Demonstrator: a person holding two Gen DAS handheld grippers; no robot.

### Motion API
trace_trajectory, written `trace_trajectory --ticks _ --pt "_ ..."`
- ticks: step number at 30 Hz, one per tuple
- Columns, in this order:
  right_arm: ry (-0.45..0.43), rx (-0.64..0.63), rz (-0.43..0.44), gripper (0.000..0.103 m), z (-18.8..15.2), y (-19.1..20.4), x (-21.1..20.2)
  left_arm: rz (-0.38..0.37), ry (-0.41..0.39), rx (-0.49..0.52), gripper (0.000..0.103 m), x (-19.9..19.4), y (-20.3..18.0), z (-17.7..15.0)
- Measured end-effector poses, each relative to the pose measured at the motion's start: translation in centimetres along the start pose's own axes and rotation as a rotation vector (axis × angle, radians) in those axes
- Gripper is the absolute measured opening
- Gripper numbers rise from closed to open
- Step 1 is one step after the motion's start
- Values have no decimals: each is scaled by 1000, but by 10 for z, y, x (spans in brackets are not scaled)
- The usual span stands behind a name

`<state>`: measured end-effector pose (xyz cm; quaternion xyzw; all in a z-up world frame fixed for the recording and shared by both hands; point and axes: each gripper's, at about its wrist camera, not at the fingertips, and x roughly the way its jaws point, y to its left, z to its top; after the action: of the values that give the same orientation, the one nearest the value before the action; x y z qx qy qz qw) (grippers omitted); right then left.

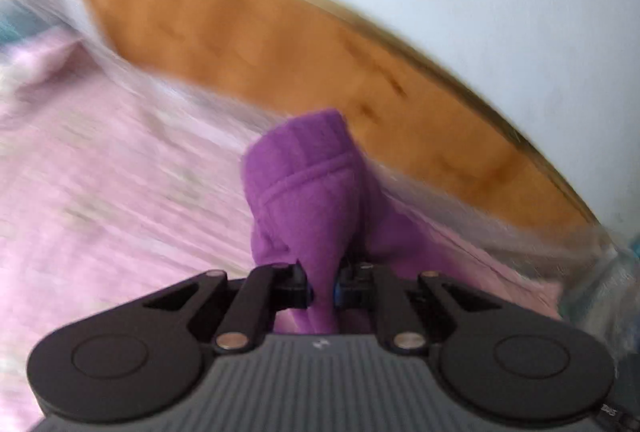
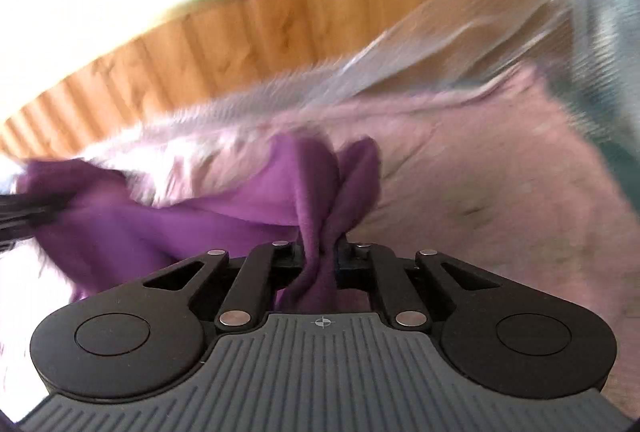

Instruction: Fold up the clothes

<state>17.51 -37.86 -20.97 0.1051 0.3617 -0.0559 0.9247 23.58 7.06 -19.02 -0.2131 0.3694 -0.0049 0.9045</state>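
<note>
Fabric bunches between the pads of both claws: the left claw (image 1: 323,290) is pinched on a gathered fold of the purple garment (image 1: 304,188), and the right claw (image 2: 322,258) is pinched on another twisted bunch of the same garment (image 2: 224,216). Holding two separate points probably lets the person lift and spread the cloth before laying a fold. The garment hangs just above the pink bedsheet (image 1: 120,172), near the bed's far edge where the wooden headboard (image 1: 280,44) runs, with a clear plastic cover (image 2: 460,44) over that edge. Both claws tilt downward toward the bed. In the right wrist view the left claw shows as a dark blur at the left border, with the cloth stretched between the two grips. Both views are smeared, so hems or sleeves cannot be told apart.
</note>
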Motion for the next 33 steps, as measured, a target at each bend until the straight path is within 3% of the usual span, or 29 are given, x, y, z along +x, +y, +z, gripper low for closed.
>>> trace_trajectory --ticks 1,4,5,6,7,8,10,11,13,15,19,21,22,27,30,31,32,33 --pt "28 3 6 6 -6 -3 -2 38 53 18 11 -6 17 -9" --pt "262 -54 -19 7 -45 -2 38 99 253 45 16 -16 64 -50" --pt "349 -64 -21 8 -58 0 56 106 285 41 17 -24 76 -60" --pt "362 -29 -39 11 -64 -1 57 111 293 41 19 -36 86 -66" --pt "332 8 -32 21 -64 -1 49 114 282 33 28 -50 95 -70" --pt "300 21 -26 33 -60 2 38 116 254 11 46 -64 105 -69" --pt "249 24 -21 49 -53 6 24 140 169 -51 70 -85 117 -58" --pt "228 15 -22 51 -50 6 20 151 129 -77 78 -88 120 -48" --pt "187 -16 -39 51 -41 9 19 167 75 -108 85 -76 120 -23" --pt "153 -58 -40 54 -35 20 8 155 115 -115 90 -42 108 -7" --pt "166 -123 4 63 -30 39 8 129 226 -113 86 24 87 11" --pt "180 -173 44 69 -36 47 9 143 280 -69 63 37 76 -3" --pt "179 -223 75 74 -41 51 7 120 291 -45 46 39 71 -8" --pt "149 -568 267 87 -68 69 -13 80 313 59 40 33 58 -34" --pt "168 -766 288 90 -76 80 3 85 340 81 32 36 59 -40" --pt "200 -826 292 81 -78 84 13 78 338 94 14 34 59 -40" --pt "255 -874 297 44 -79 86 24 62 330 110 0 31 59 -39" --pt "316 -893 313 11 -74 86 35 46 322 126 0 27 58 -38"
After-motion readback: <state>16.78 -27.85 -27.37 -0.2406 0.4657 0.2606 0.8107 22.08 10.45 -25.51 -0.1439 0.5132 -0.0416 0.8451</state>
